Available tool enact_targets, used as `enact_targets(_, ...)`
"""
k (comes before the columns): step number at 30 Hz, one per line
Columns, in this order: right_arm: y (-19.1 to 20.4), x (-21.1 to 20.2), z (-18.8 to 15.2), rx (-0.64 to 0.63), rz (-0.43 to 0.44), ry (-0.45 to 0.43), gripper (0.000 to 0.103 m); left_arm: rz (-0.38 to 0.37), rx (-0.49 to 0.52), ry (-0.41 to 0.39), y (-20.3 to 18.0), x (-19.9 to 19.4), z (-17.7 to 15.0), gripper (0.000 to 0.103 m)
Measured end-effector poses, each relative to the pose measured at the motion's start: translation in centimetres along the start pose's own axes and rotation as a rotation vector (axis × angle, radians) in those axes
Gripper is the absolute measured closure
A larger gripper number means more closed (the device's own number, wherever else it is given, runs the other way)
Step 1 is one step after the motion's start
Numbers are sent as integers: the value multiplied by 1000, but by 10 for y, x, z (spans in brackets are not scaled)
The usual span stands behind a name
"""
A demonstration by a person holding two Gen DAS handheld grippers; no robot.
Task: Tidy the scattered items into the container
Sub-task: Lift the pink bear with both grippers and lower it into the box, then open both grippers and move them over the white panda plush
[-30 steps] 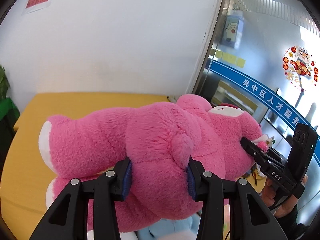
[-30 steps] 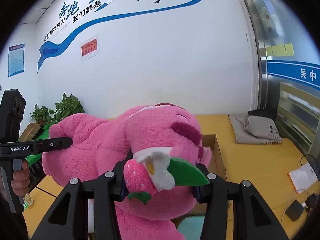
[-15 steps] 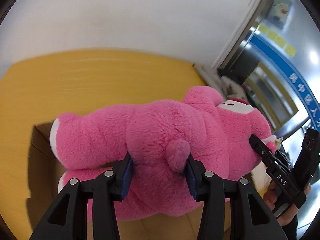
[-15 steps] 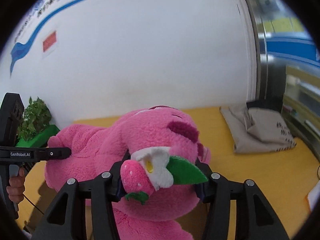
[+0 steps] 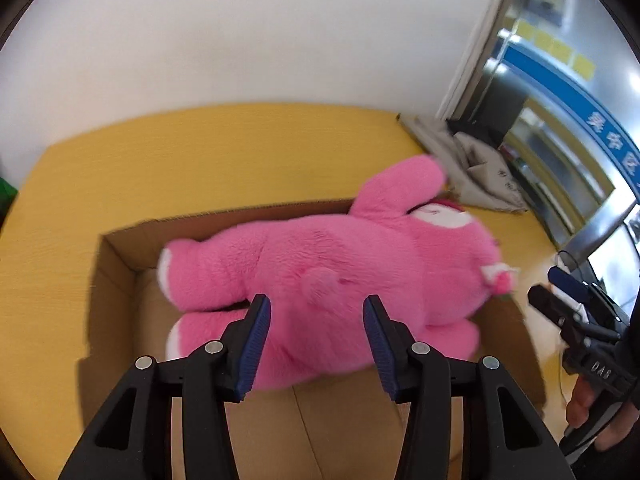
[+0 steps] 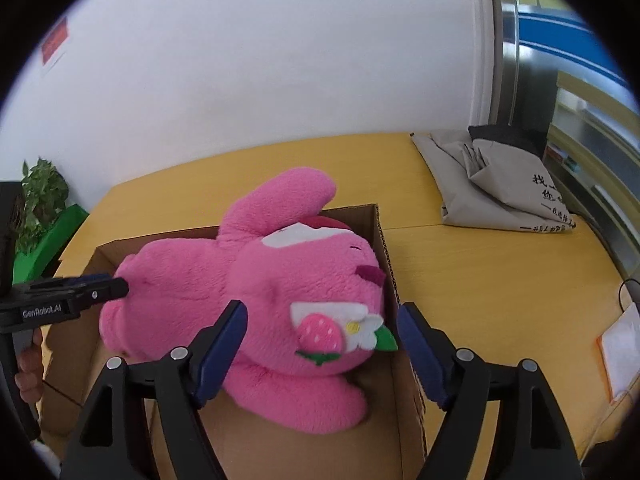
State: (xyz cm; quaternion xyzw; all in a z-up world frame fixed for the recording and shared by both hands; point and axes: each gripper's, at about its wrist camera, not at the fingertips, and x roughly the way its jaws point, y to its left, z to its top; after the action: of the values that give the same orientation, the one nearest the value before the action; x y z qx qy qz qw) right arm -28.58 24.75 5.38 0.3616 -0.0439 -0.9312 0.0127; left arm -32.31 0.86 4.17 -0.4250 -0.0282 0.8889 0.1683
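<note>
The left tongs (image 5: pixel 316 340) stand partly open, their blue pads clear of the fur on either side; they have just been opening and hold nothing now. Straight ahead of them, between and beyond the pads, lies the pink plush bear (image 5: pixel 320 276), on its side in the cardboard box (image 5: pixel 120 264), feet to their left, head to their right. One arm sticks up past the box's far wall, and the head sits hard against the right-hand wall.

The right tongs (image 6: pixel 320 344) have also just been opening and now stand wide, with the bear's strawberry-trimmed ear between the pads but not pinched (the green leaf comes close to the right pad without clearly touching). In their view the left tongs reach in from the left, tips at the bear's rump.

What could go wrong, as I judge it: the bear nearly fills the box, so the raised arm and the head may stay proud of the rim and leave little room for anything else. Drawing the right tongs back carelessly could snag the ear trim and drag the head out.

Count: two tongs, one bear, one box, one yellow bench (image 6: pixel 500 280), one folded grey bag (image 6: pixel 492 184) far right of the box, one plant (image 6: pixel 38 196) far left.
</note>
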Motion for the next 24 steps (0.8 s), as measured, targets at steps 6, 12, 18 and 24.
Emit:
enact_targets(6, 37, -104, -45, -105, 23, -92, 22, 53, 36, -221, -30, -148, -61, 0)
enact_targets(12, 64, -156, -104, -108, -32, -126, 22, 114, 46, -241, -40, -205, -140, 0)
enact_targets(18, 79, -178, -139, -120, -74, -112, 22, 117, 16, -209, -46, -208, -194, 0)
enact_targets(24, 88, -194, -159, -135, -90, -115, 22, 100, -17, -201, -47, -210, -213, 0)
